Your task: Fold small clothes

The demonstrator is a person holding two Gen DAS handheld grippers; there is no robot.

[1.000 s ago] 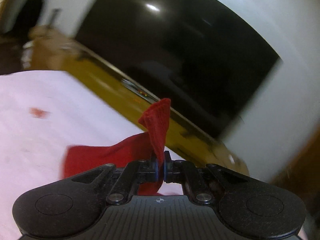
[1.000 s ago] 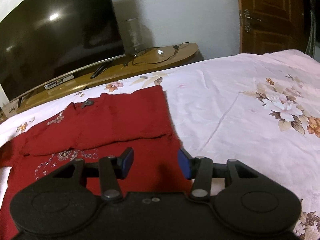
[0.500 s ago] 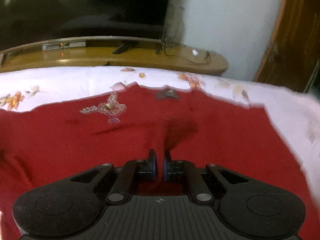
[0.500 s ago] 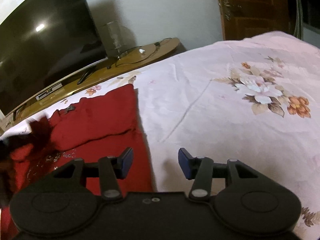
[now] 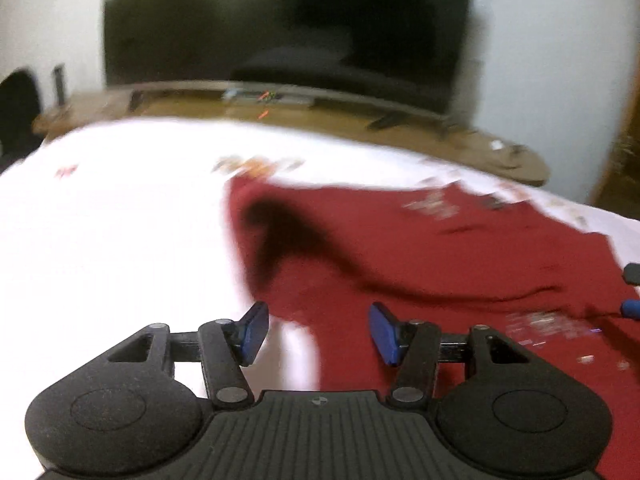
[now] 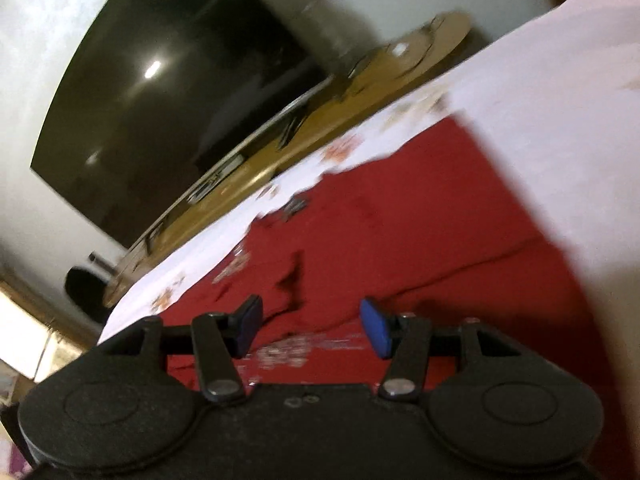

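Observation:
A dark red garment with sequin trim lies spread on the white floral bedsheet, its upper part folded down over the body. My left gripper hovers over the garment's left edge; its jaws are opening and nothing is between them. In the right wrist view the same red garment fills the middle, and my right gripper hangs above its sequinned front, jaws opening, nothing pinched. The right gripper's blue fingertips peek in at the far right of the left wrist view. Both views are blurred.
A large dark television stands on a long wooden shelf beyond the bed's far edge. Bare bedsheet stretches to the right of the garment. A dark rounded object sits at the shelf's left end.
My left gripper let go of the red sleeve it had carried over the garment, opened, and swung left to the garment's edge. My right gripper rolled and moved back over the garment.

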